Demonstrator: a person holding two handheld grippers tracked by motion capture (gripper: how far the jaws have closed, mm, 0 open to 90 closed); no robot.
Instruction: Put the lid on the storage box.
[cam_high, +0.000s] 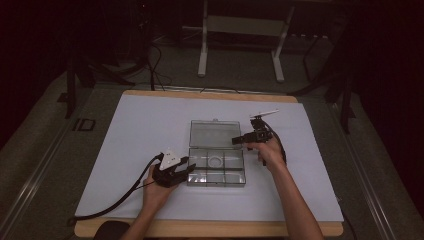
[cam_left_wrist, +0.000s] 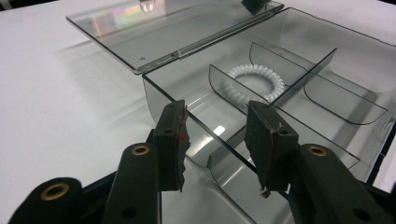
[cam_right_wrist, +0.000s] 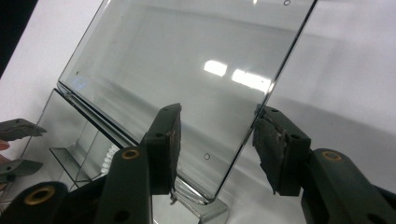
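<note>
Clear box (cam_high: 217, 167) mid-desk (cam_high: 140, 125), lid (cam_high: 215, 134) laid open on the far side. White coil ring (cam_left_wrist: 256, 83) sits in a middle compartment.

Left tongs (cam_high: 186, 169) wide open, holding nothing, straddling the box's near corner wall (cam_left_wrist: 196, 122). Right tongs (cam_high: 237, 140) also wide open and empty, with the lid's edge (cam_right_wrist: 261, 109) between the jaws, not pinched.

Step judged: closing the lid. To do well: left tongs grip the wall firmly first so the box cannot skid. Right tongs pinch the lid edge squarely, then swing it over the hinge in one slow arc. Smooth plastic will likely slip; keep the grip deep and press down at the latch.
</note>
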